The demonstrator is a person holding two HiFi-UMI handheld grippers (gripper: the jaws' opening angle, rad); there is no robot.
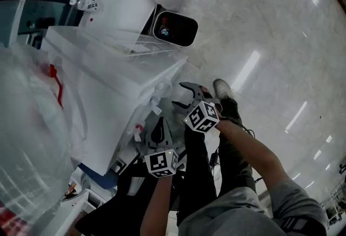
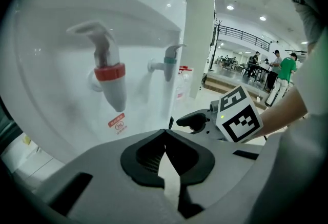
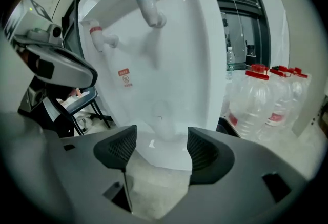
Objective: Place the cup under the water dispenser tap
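Cup (image 3: 163, 123): faint and translucent, upright as far as I can tell, standing on the ledge in the water dispenser (image 3: 200, 64) recess, roughly below the blue-collared tap (image 3: 147, 0).
Position relative to grippers: straight ahead of my right gripper (image 3: 157, 147), past its tips, untouched.
Right jaws: spread wide, nothing between them.
Left gripper (image 2: 165, 133): jaws pressed together, empty, facing the red tap (image 2: 110, 77).
Judgement: my right hand is the nearer one; any retreat should run straight back along the jaw line.
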